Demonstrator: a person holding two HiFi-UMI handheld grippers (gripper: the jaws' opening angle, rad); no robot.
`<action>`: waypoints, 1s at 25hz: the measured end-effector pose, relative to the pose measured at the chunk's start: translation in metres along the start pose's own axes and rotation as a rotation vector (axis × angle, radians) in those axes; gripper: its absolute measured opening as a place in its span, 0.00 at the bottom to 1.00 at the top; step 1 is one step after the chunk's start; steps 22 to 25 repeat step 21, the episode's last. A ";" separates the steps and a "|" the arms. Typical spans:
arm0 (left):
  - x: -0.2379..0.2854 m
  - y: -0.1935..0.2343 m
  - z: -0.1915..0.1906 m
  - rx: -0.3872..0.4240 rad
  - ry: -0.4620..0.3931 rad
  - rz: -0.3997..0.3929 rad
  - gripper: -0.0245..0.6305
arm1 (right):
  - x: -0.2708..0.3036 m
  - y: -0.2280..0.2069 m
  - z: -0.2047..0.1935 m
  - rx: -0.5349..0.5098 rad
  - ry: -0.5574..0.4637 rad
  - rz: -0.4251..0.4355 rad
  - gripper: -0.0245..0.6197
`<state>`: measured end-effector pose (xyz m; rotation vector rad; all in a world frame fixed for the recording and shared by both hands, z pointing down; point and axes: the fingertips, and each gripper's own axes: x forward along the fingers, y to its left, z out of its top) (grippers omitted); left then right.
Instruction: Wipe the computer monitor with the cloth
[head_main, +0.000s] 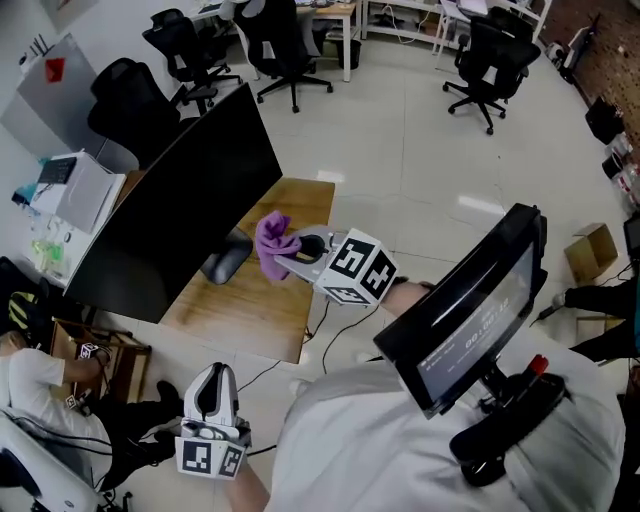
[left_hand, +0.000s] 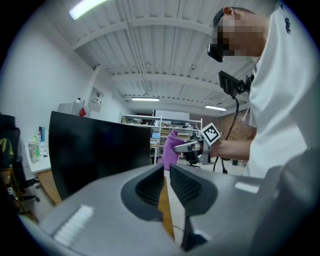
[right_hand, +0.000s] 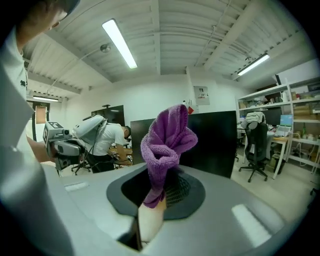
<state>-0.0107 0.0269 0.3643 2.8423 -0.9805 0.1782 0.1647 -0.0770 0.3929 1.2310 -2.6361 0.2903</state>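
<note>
The cloth (head_main: 272, 240), a purple towel, sits just left of the middle of the head view, pinched in the right gripper (head_main: 290, 258). That gripper's own view shows its jaws shut on the lower end of the fabric, so the rest stands up in a loose bunch beyond the tips. Held that way, the soft bulk leads and would likely meet the screen before any hard part does. The monitor (head_main: 170, 215), a wide dark panel, stands along the left edge of the wooden desk (head_main: 250, 310) and fills the left centre of the frame, its face turned toward the person. The cloth hangs over the desk just beside the panel's lower right corner, near it but not visibly touching, which looks like a start position for the first stroke rather than wiping under way. A dark rounded thing, probably a mouse (head_main: 225, 262), lies on the desk between the cloth and the screen's lower edge and could be nudged by a low pass. The left gripper (head_main: 213, 375) is low in the frame, off the near edge of the desk, with its jaws drawn almost together on nothing. It appears parked out of the way, since one gripper is enough for this job.
</note>
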 end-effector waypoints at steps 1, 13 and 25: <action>0.005 -0.007 -0.001 -0.002 -0.001 -0.004 0.12 | -0.009 -0.007 -0.007 0.000 0.005 -0.012 0.11; 0.006 -0.033 -0.077 -0.011 -0.018 -0.022 0.12 | -0.028 0.000 -0.095 -0.041 0.022 -0.059 0.11; 0.011 0.010 -0.058 -0.021 0.000 -0.049 0.12 | 0.009 -0.001 -0.074 -0.022 0.040 -0.070 0.11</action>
